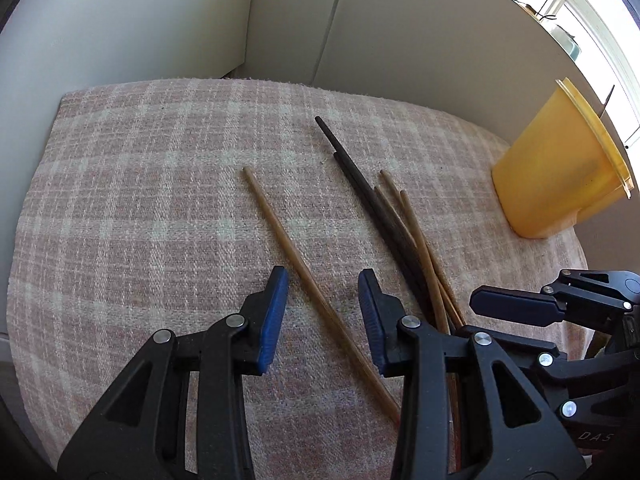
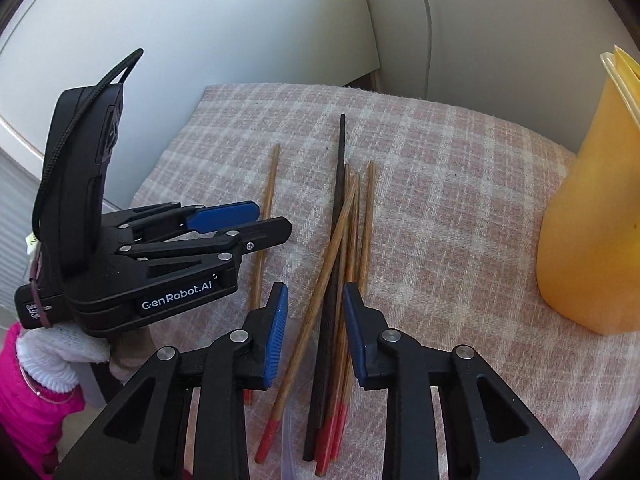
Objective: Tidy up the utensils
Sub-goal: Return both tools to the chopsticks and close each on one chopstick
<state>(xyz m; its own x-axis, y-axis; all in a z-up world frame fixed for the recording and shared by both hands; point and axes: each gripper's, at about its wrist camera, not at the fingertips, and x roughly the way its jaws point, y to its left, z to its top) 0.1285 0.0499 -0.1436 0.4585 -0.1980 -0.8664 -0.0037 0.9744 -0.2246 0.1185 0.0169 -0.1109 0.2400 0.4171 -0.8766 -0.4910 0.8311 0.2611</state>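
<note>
The step in hand looks like gathering the loose chopsticks for the yellow plastic container (image 1: 560, 168), which stands at the right edge of the desk, well apart from the pile. The left gripper (image 1: 323, 312) hovers low with its fingers (image 1: 274, 316) released, straddling a single brown chopstick (image 1: 288, 248) that lies alone on the cloth, left of the others. The right gripper (image 2: 315, 334) also has its fingers (image 2: 276, 336) spread and holds nothing; between them runs the crossed bundle of chopsticks (image 2: 340, 248), several brown ones with red-painted ends and at least one dark one (image 2: 341, 168), overlapping at slight angles. Whether either gripper touches the wood cannot be told from these views. The next move probably calls for closing on one stick or on the bundle near its middle, so that it does not swing when lifted, and then turning it upright to drop into the container; the crossed sticks may slip or fan out if pinched unevenly. The desk is covered by a pink and white checked cloth (image 1: 140, 200) with a coarse weave. Behind it rise pale walls with a thin cable running down, and a bright window shows at the upper right of the left wrist view.
</note>
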